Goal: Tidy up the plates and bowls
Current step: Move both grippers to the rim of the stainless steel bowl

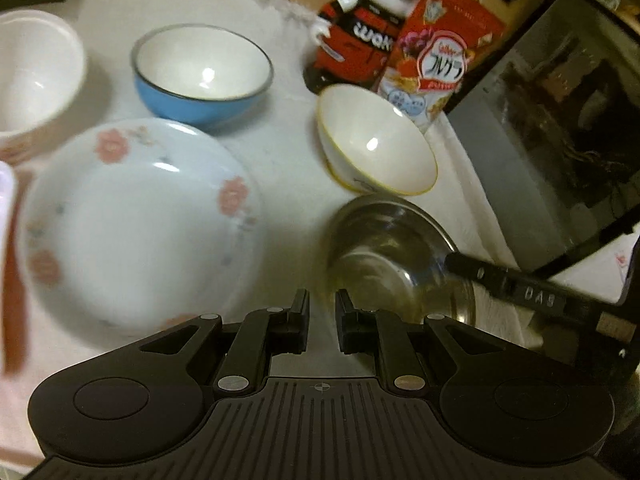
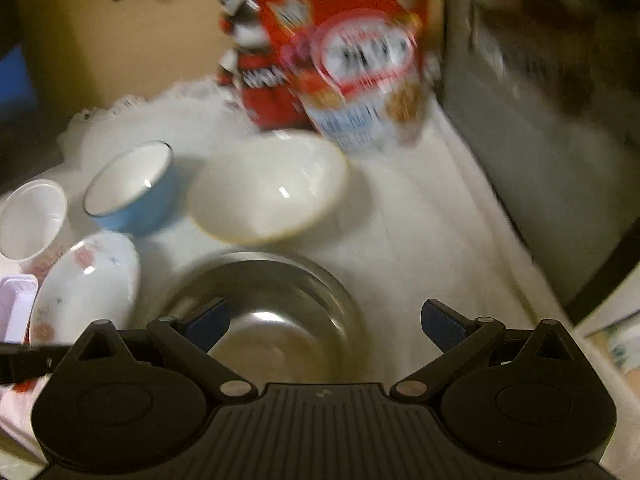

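right wrist view: wide-spread right claw (image 2: pixel 324 326) over round steel bowl (image 2: pixel 272 304), left claw (image 1: pixel 322 308) closed, empty

Bare white cloth (image 2: pixel 420 240) lies free right of the steel bowl (image 2: pixel 272 304); cereal box (image 2: pixel 360 60) blocks behind.

The right wrist view is smeared: the cereal bag's (image 2: pixel 360 60) print cannot be read, and the toy figure (image 2: pixel 256 60) behind it is mostly hidden. In the left wrist view the pink-patterned bowl (image 1: pixel 36 68) is cut off by the left edge, the steel bowl's (image 1: pixel 384 248) near rim blurs, and the left gripper (image 1: pixel 322 314) hides its front.
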